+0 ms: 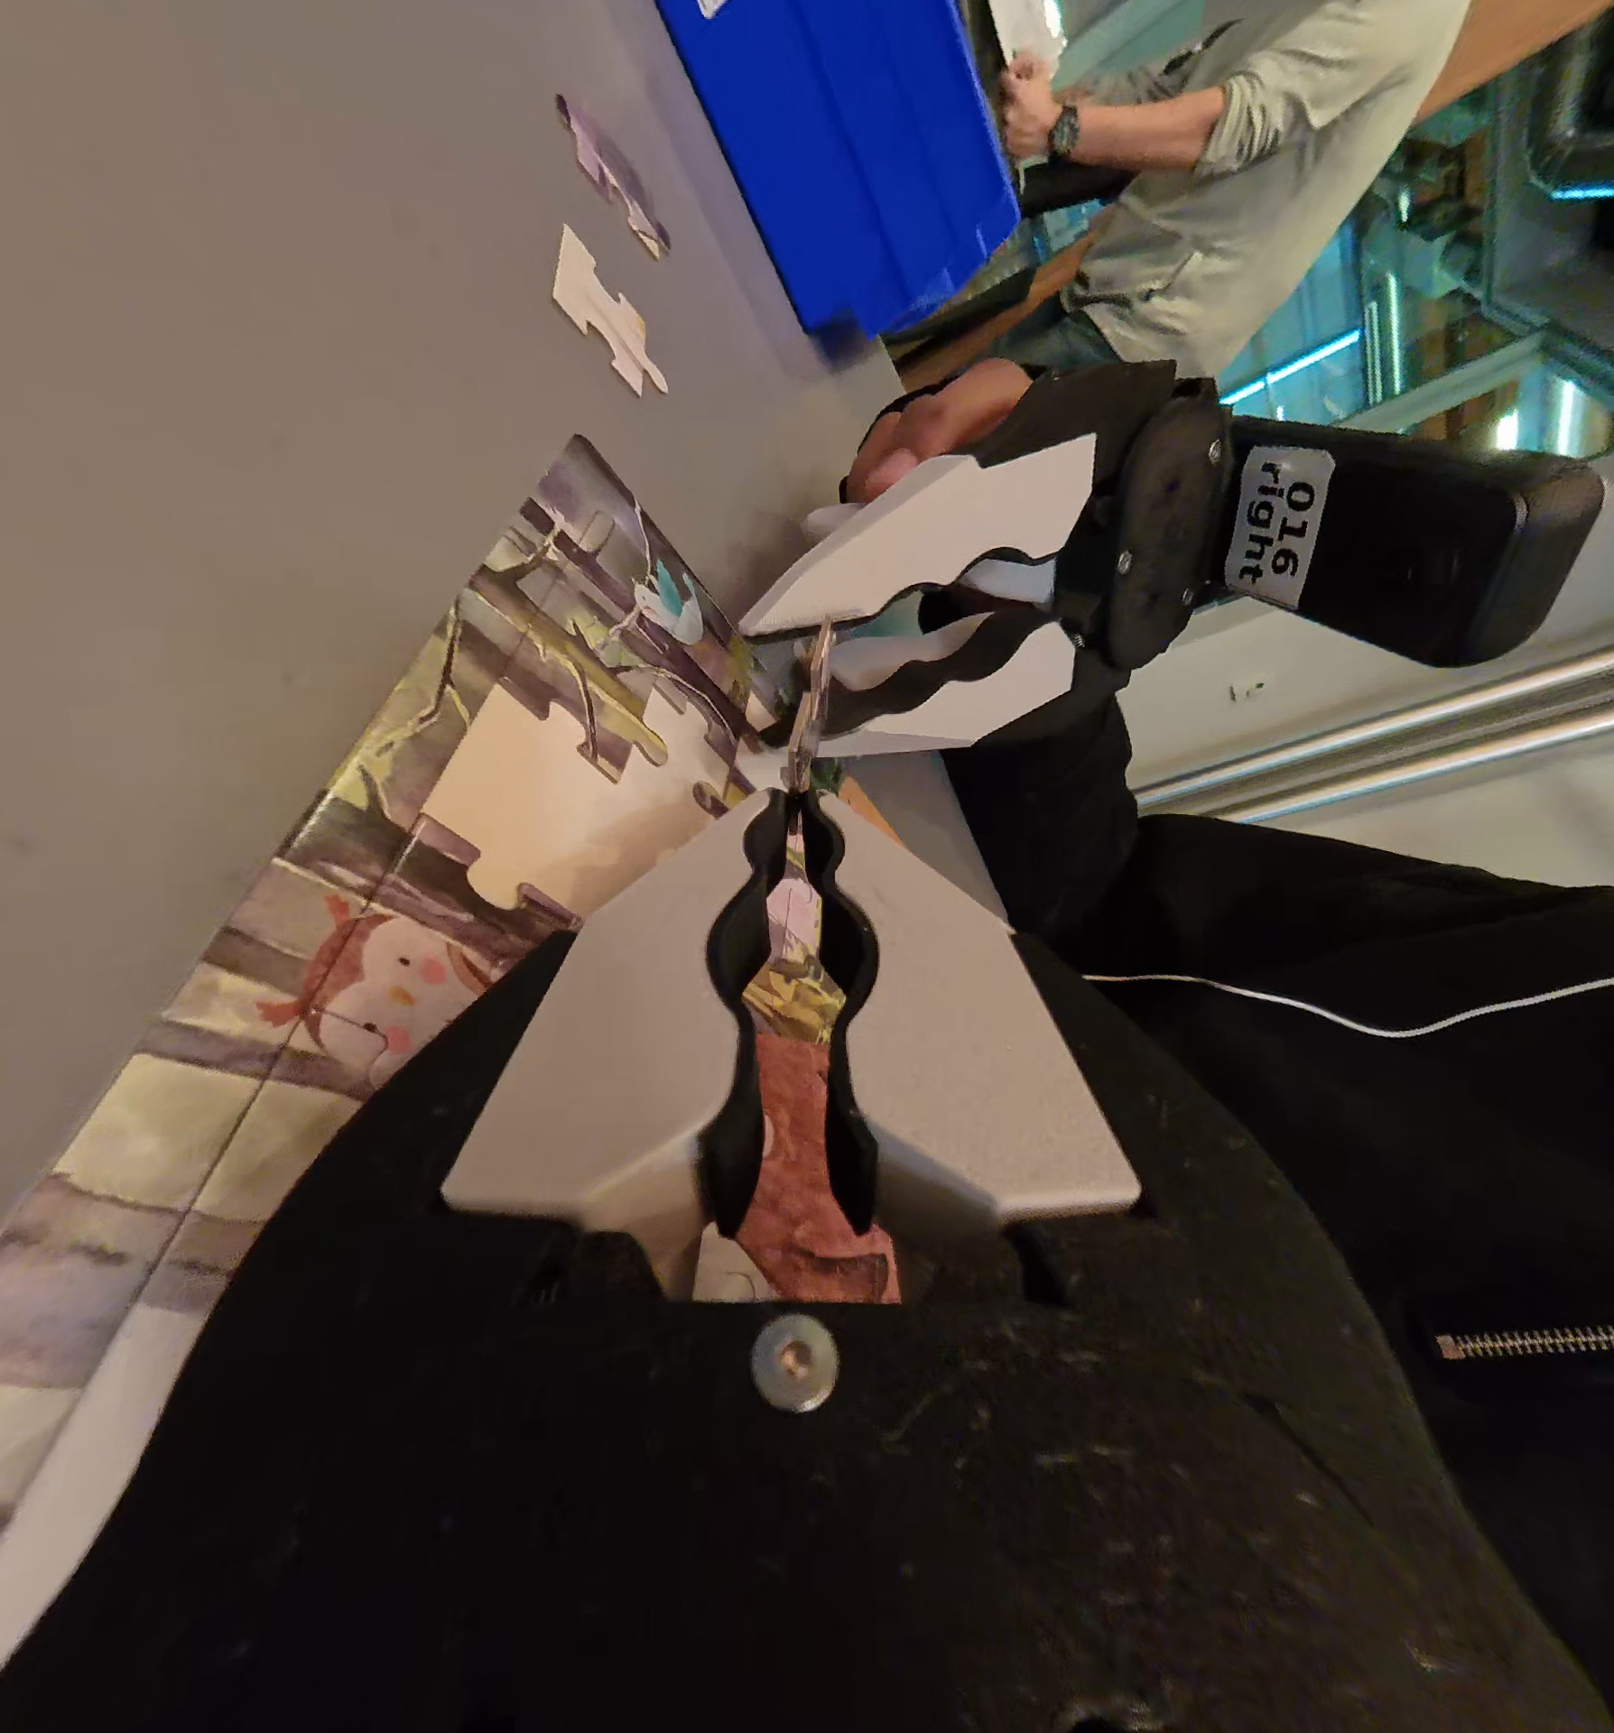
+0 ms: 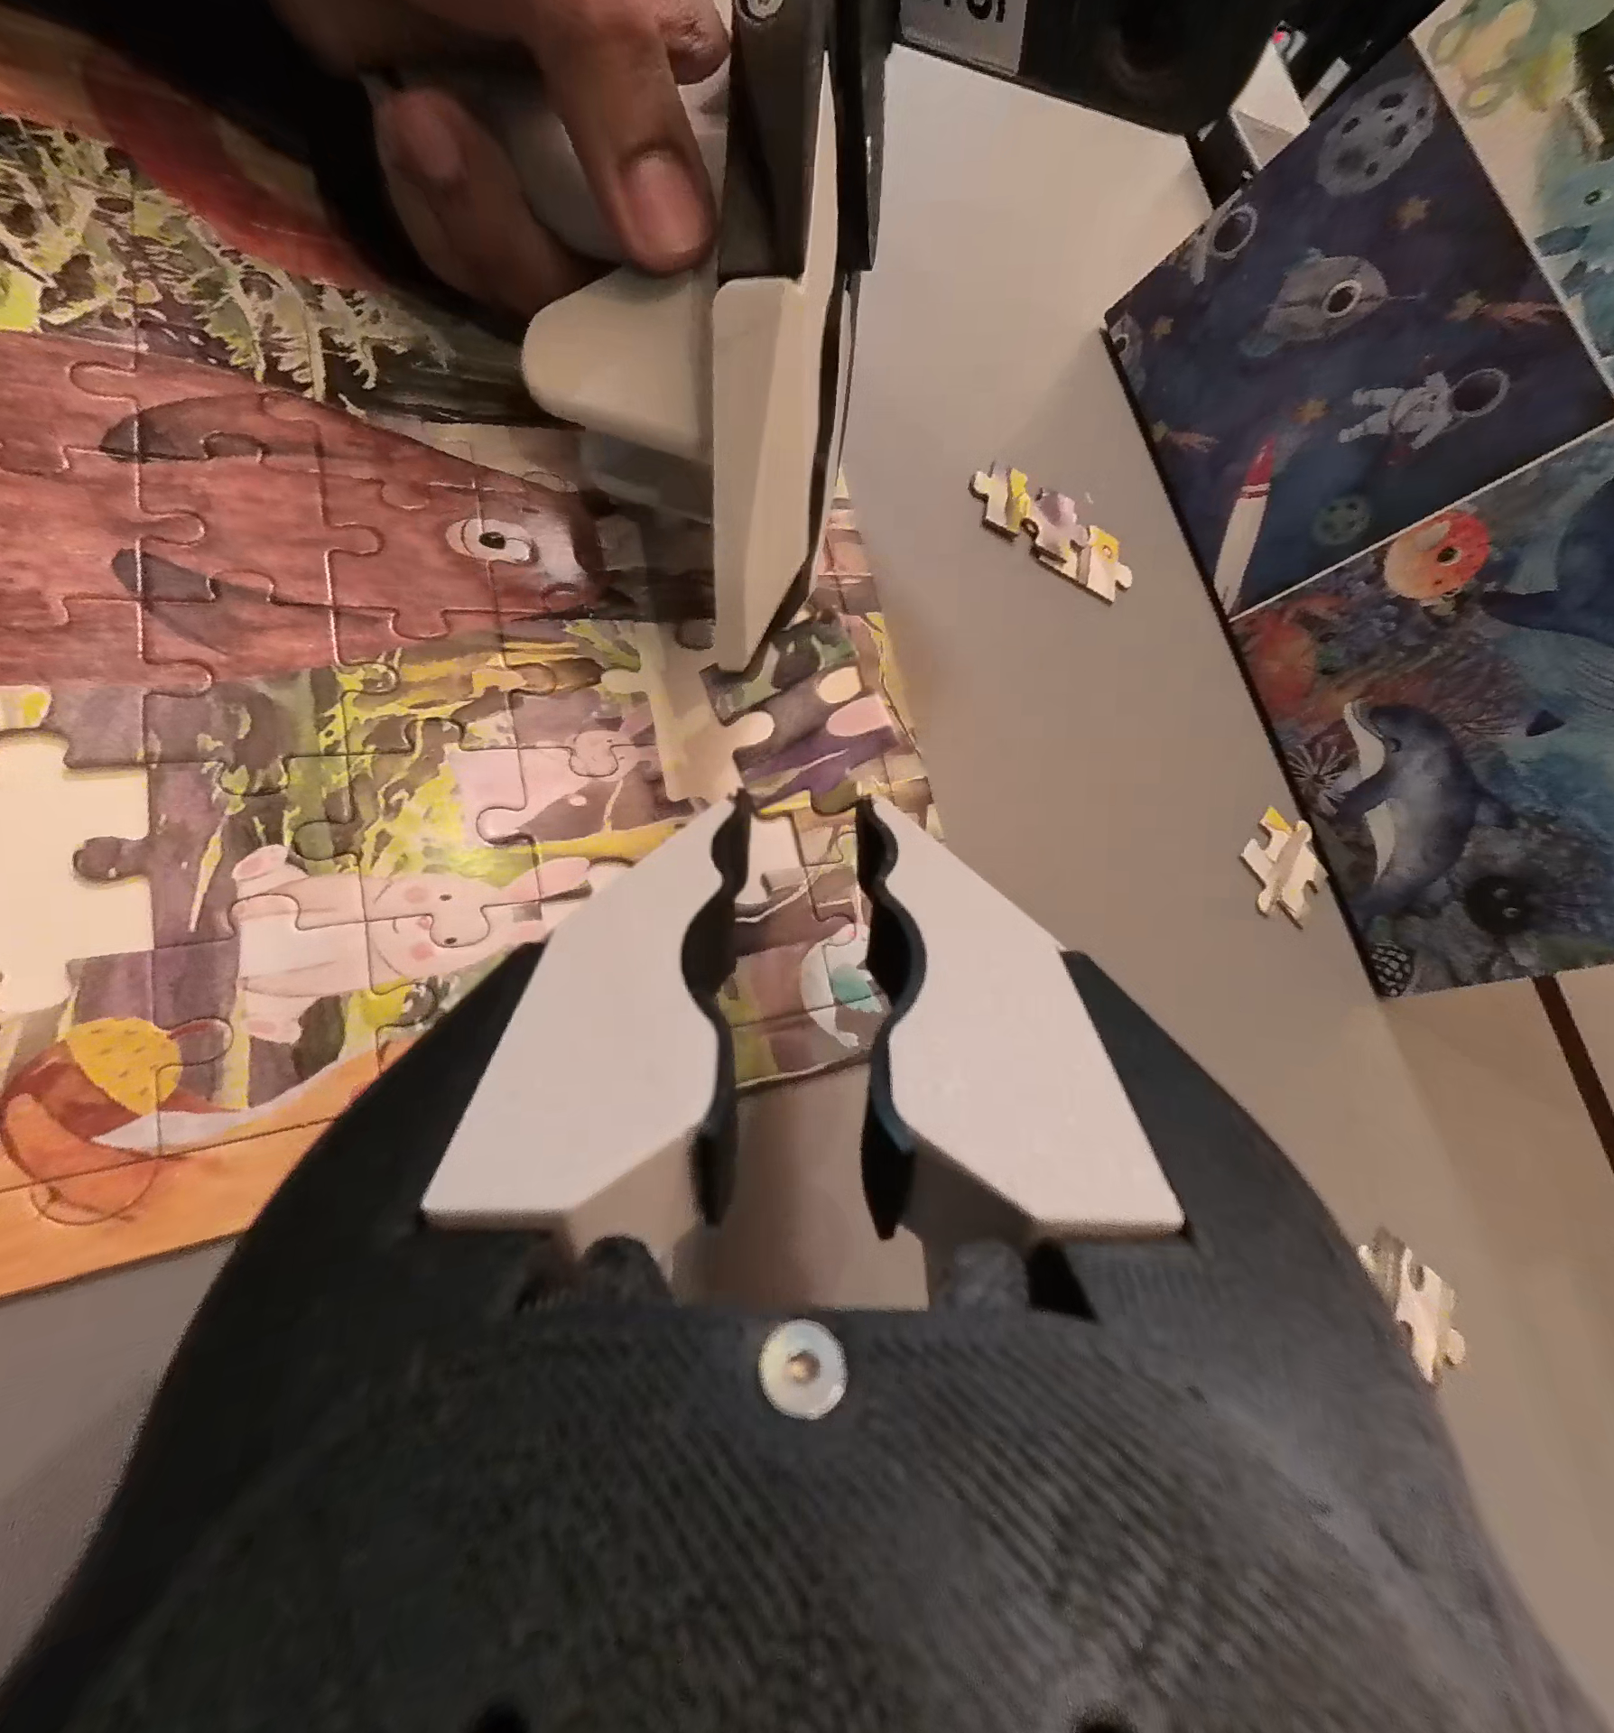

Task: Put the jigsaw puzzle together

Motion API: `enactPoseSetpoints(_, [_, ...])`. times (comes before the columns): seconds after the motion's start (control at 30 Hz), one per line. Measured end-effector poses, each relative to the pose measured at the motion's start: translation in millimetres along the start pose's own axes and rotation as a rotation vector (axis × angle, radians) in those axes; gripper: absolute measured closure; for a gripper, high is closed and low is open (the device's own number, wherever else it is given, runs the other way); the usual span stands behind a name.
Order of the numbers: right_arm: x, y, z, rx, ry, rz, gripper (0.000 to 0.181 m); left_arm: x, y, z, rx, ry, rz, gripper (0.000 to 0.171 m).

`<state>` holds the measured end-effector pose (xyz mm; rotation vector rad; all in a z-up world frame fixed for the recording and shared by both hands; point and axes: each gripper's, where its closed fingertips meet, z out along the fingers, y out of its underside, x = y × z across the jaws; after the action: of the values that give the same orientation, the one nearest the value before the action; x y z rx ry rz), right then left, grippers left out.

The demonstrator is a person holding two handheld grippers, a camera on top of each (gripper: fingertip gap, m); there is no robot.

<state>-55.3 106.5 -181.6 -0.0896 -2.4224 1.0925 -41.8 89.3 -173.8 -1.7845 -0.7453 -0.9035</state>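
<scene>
Puzzle piece (image 2: 808, 717) hangs edge-up over the near border of the assembled puzzle (image 2: 316, 563), pinched at its tip by the left gripper (image 2: 738, 656), while the right gripper (image 2: 803, 816), fingers parted and empty, waits just below it.

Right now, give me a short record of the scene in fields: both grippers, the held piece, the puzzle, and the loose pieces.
left gripper: shut on a puzzle piece
right gripper: open, fingertips at that piece's near edge
jigsaw puzzle: mostly assembled on the grey table, with a gap showing on its left
loose pieces: three lots on the table, right of the puzzle
picture box: beyond the loose pieces, far right
</scene>
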Motion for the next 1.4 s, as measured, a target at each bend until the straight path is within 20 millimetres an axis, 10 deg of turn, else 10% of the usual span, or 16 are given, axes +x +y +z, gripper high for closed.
enactPoseSetpoints(1.4, [-2.2,-0.5,-2.0,-0.008,-0.013,0.021,0.164,-4.9,-10.4,-6.8,0.066,-0.046,0.04,0.171])
